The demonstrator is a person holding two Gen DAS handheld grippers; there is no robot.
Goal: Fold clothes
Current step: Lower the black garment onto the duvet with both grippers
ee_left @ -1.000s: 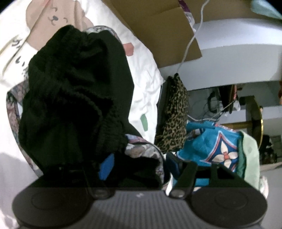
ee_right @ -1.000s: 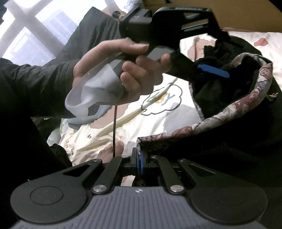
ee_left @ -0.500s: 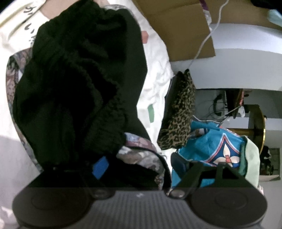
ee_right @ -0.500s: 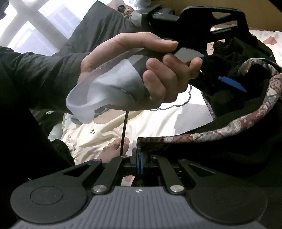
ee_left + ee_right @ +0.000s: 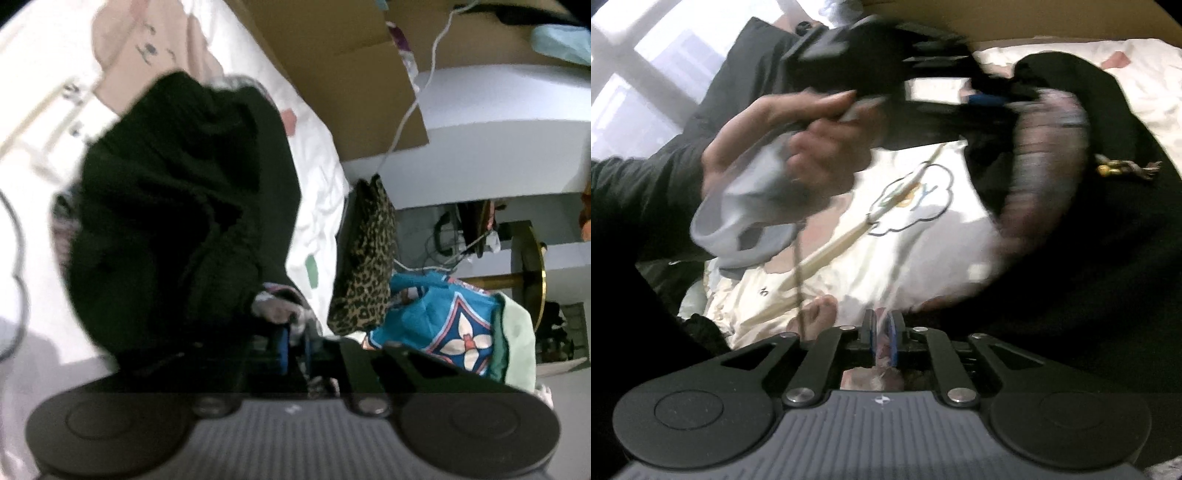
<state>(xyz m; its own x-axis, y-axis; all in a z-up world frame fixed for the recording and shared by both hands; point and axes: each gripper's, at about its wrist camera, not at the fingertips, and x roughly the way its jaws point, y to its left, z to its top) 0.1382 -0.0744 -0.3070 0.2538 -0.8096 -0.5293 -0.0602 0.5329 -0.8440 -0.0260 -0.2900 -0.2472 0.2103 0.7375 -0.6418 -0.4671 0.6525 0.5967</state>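
A black knit garment (image 5: 177, 206) with a patterned paisley trim (image 5: 275, 308) hangs bunched over the white cartoon-print bedsheet (image 5: 44, 110). My left gripper (image 5: 295, 345) is shut on the trim edge near its blue pads. In the right wrist view my right gripper (image 5: 882, 338) is shut on another stretch of the same trim (image 5: 1045, 166), which arcs up to the left gripper (image 5: 990, 99), held by a person's hand (image 5: 790, 147). The black garment (image 5: 1108, 240) fills the right side there. Both views are motion-blurred.
A cardboard box (image 5: 332, 66) lies at the head of the bed. A leopard-print cloth (image 5: 365, 266) hangs at the bed edge beside a blue floral cloth (image 5: 443, 325) and a pale green one (image 5: 517, 343). White furniture (image 5: 498, 147), a cable (image 5: 417, 99) and a gold table leg (image 5: 532, 284) stand right.
My left gripper has closed from open onto the patterned trim and has swung, with the garment swinging under it. The right gripper stays shut on the trim, which now arcs more steeply.
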